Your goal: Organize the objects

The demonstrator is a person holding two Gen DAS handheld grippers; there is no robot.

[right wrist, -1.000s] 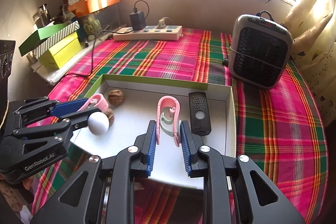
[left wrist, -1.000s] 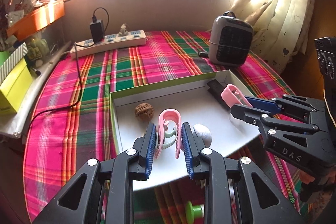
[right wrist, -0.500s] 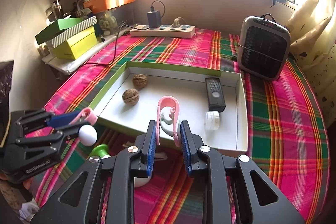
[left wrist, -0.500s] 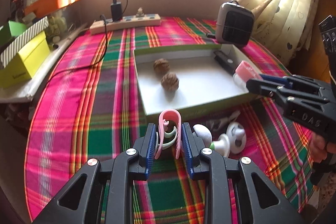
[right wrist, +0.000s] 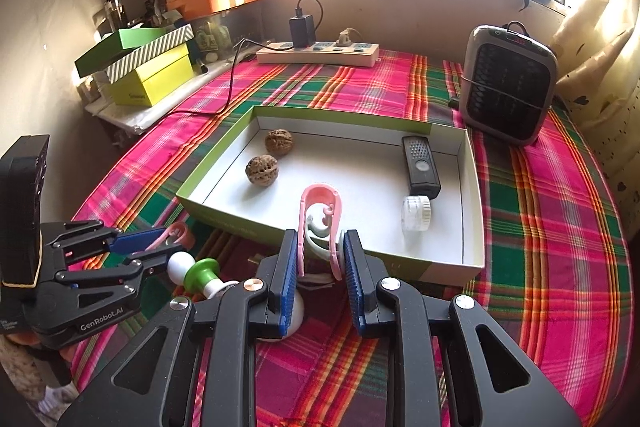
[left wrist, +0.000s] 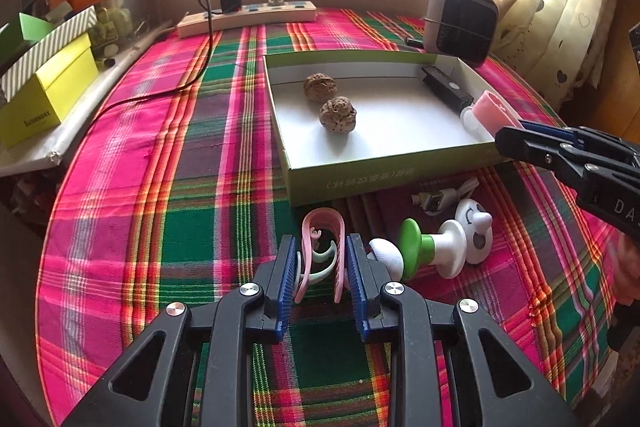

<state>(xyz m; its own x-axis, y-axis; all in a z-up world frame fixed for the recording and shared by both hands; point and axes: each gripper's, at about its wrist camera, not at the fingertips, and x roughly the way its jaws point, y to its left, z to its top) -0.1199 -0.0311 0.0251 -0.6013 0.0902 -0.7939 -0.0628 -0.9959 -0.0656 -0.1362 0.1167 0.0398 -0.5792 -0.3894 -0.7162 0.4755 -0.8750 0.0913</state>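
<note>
Both pairs of jaws are clenched on pink clips: the left gripper (left wrist: 322, 263) pinches one pink clip (left wrist: 323, 247) between its blue pads, held over the plaid cloth (left wrist: 160, 187) just in front of the near wall of the box (left wrist: 352, 183), and the right gripper (right wrist: 320, 263) squeezes a second pink clip (right wrist: 320, 223) above the near edge of that box. Inside the box lie two walnuts (right wrist: 262, 169) side by side toward its left, a black remote (right wrist: 420, 165) along its right side, and a small clear jar (right wrist: 416, 213) just in front of the remote. On the cloth in front of the box rests a white and green toy (left wrist: 436, 247), lying on its side just to the right of the left gripper, with a grey cable plug (left wrist: 436, 199) near it. Farther back stand a power strip (right wrist: 318, 53) and a small heater (right wrist: 506, 85).
</note>
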